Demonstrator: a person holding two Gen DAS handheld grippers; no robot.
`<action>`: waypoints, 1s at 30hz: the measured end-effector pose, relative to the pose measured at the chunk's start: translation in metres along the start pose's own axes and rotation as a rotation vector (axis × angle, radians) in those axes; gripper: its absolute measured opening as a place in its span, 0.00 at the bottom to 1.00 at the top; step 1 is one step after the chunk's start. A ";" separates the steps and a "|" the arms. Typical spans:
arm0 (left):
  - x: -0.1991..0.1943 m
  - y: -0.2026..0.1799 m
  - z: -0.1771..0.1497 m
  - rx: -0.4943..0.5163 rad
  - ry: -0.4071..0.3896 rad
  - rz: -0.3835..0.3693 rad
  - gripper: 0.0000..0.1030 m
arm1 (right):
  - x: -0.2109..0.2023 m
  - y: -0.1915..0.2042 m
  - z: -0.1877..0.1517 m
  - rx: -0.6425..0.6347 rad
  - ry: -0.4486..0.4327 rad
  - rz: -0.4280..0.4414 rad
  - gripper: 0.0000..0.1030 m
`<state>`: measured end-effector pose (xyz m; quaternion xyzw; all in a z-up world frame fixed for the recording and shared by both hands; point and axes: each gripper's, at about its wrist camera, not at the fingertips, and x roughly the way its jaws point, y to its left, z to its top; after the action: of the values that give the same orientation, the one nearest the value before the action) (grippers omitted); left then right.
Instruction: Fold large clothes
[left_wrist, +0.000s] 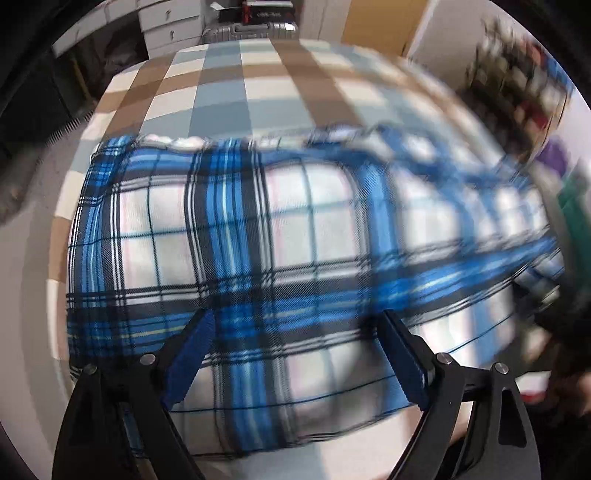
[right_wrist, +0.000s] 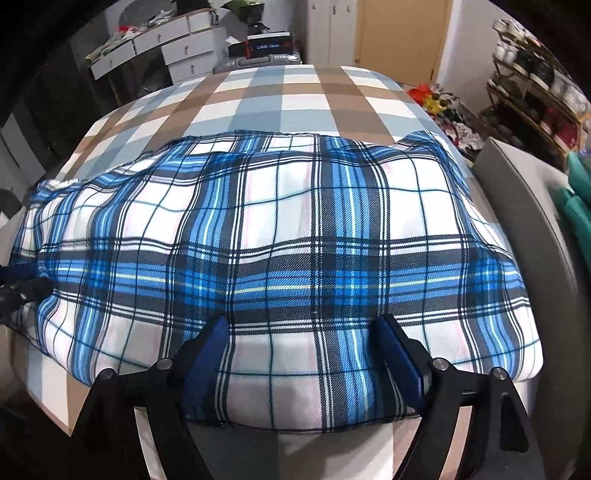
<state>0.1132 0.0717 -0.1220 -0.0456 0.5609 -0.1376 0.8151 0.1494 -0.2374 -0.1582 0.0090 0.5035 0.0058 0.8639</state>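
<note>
While both claws hang spread over the near hem, nothing is pinched: the left claw (left_wrist: 295, 332) stands wide above the plaid garment (left_wrist: 288, 229), fingers either side of a blue band, and the right claw (right_wrist: 301, 336) is equally wide over the same cloth (right_wrist: 280, 236), no fabric between its pads. Garment lies flat on the bed (right_wrist: 266, 96), covering the near half of the checked sheet and reaching the near edge. Long axis runs left to right across both views, parallel to the near bed edge; far edge roughly straight, with one corner raised at far right in the right view. Which end is collar or hem: cannot tell, likely already folded once. Judgement: step in hand is taking the near edge for the next fold. To do it well, drop each claw onto the edge itself, take all layers together, and keep the two grips level so the plaid lines stay square. Lift both together and carry away toward the far edge, matching edge to edge. Risk: catching the sheet beneath, or only the top layer. Left view is blurred at right; detail there unreadable.
</note>
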 end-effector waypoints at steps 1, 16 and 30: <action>-0.010 0.003 0.006 -0.048 -0.034 -0.075 0.84 | -0.002 -0.005 0.000 0.024 -0.002 0.020 0.81; 0.054 -0.036 0.060 0.021 0.050 0.030 0.88 | -0.010 -0.009 -0.002 0.078 -0.031 0.056 0.81; 0.026 0.045 0.041 -0.014 0.016 0.138 0.86 | -0.021 -0.015 0.002 0.133 -0.071 0.132 0.79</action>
<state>0.1681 0.1045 -0.1404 -0.0113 0.5701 -0.0777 0.8178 0.1403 -0.2525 -0.1390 0.0998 0.4702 0.0288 0.8764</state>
